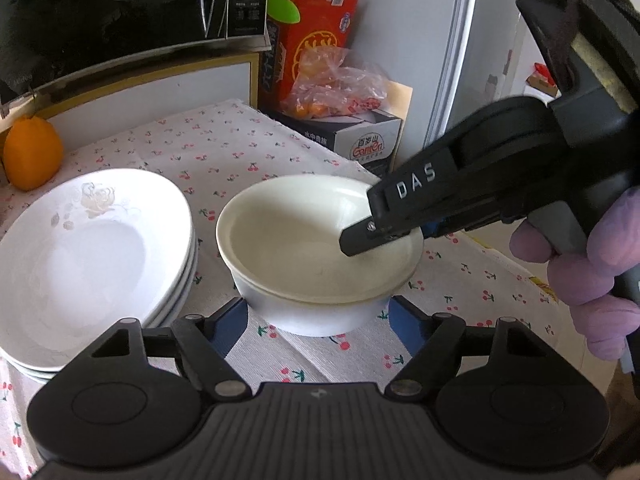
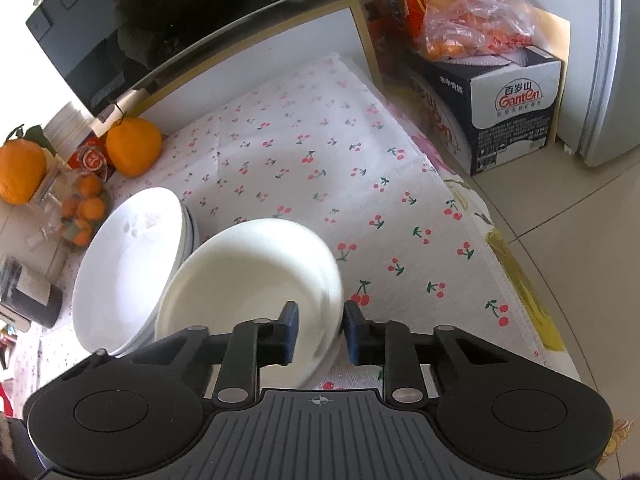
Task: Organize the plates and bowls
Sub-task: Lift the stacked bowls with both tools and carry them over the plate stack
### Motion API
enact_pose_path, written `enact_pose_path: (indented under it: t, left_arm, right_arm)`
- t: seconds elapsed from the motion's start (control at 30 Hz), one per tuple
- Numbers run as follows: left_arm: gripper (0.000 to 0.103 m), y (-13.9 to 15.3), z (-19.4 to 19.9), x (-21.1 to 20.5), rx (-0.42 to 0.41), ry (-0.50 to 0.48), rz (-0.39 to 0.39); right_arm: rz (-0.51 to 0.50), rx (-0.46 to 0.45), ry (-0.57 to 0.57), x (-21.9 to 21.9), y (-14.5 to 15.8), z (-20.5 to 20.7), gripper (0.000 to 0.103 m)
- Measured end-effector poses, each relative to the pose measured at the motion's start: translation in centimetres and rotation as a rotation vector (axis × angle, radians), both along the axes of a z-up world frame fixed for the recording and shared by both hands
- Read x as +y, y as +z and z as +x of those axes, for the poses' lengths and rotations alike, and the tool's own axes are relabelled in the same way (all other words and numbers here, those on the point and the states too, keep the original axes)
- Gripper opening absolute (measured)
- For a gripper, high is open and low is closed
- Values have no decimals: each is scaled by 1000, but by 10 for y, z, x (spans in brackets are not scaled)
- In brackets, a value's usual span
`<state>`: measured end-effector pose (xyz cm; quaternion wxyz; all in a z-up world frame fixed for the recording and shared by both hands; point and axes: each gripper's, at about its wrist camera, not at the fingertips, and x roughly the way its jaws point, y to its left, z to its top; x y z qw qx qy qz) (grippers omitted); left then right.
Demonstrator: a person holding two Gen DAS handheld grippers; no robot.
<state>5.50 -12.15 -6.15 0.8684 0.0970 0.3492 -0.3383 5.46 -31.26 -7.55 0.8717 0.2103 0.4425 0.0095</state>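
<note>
My right gripper [image 2: 321, 334] pinches the smooth rim of the upper cream bowl [image 1: 316, 236], nested in a white bowl [image 1: 320, 316] on the cherry-print cloth [image 2: 320, 160]. My left gripper [image 1: 316, 320] straddles them, spread. Glossy stacked plates [image 1: 92, 256] just beside.

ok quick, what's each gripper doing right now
Left gripper: open, fingers either side of the lower bowl, not pressing it.
Right gripper: shut on the rim of the top bowl.
</note>
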Motion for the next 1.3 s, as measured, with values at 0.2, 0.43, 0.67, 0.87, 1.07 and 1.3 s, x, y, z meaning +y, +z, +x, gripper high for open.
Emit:
enact_pose_path:
  t: [0.2,0.43,0.67,0.87,1.07,1.3]
  left_arm:
    - [74,7,0,3,-29,7,-9]
    - [74,19,1,11,-59,13,-18]
    - [74,37,4,31,-72,36,-41]
    - [74,48,5,49,-84,62,-31]
    - [74,56,12,68,-87,96,-30]
    - [74,61,19,89,-82,133,-37]
  right_arm:
    - [-6,-33,1,3,7,-1,21]
    - [4,-83,6,9,26,-1,21]
    - [6,-149,36,26,50,2,21]
    - [23,-167,57,46,61,12,21]
    - [39,-183,73,68,69,21,21]
    - [56,-194,92,92,74,35,21]
